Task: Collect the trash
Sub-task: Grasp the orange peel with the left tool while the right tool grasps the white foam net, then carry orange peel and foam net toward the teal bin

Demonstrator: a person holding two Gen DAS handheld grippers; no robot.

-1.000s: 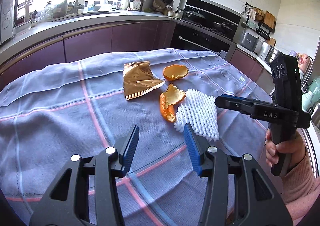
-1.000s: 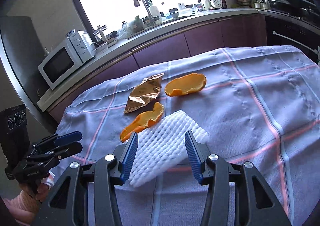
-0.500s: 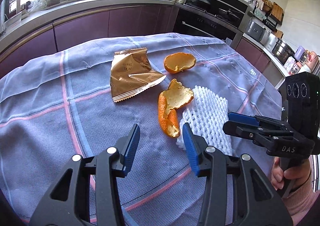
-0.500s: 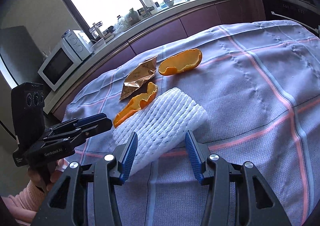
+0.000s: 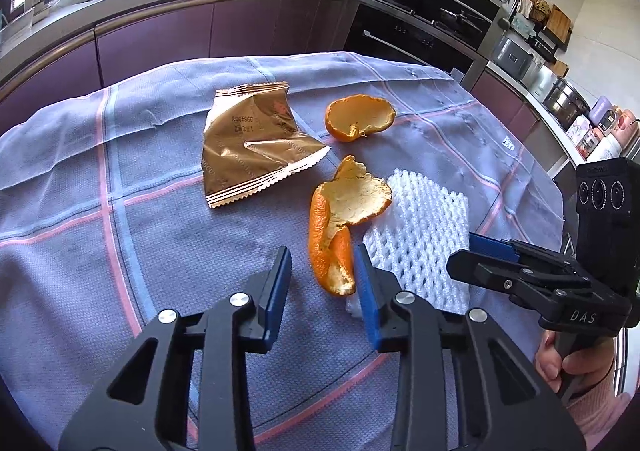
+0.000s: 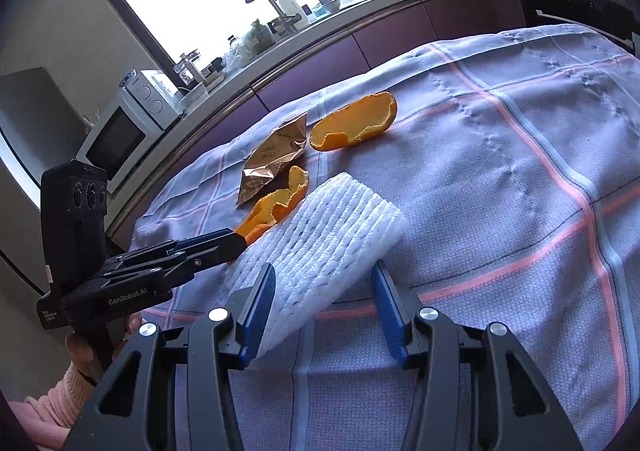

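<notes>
On the blue-grey checked tablecloth (image 5: 120, 251) lie a long orange peel (image 5: 336, 219), a cupped orange peel (image 5: 360, 117), a gold foil wrapper (image 5: 248, 155) and a white foam fruit net (image 5: 420, 235). My left gripper (image 5: 322, 279) hangs low over the long peel's near end. Its jaws are closing, the peel tip lies between them next to the right pad, and the left pad stands clear. My right gripper (image 6: 322, 291) is open astride the near end of the foam net (image 6: 320, 235). The left gripper (image 6: 236, 239) shows at the peel (image 6: 276, 207).
A purple kitchen counter with a sink and a microwave (image 6: 120, 131) runs behind the table, and an oven (image 5: 400, 35) is at the back right. The cloth drops off at the table's right edge (image 5: 552, 187). A hand (image 5: 560, 359) holds the right gripper's handle.
My left gripper has moved forward and down to the long peel, and its jaws have narrowed. The right gripper has kept over the foam net, only slightly lower.
</notes>
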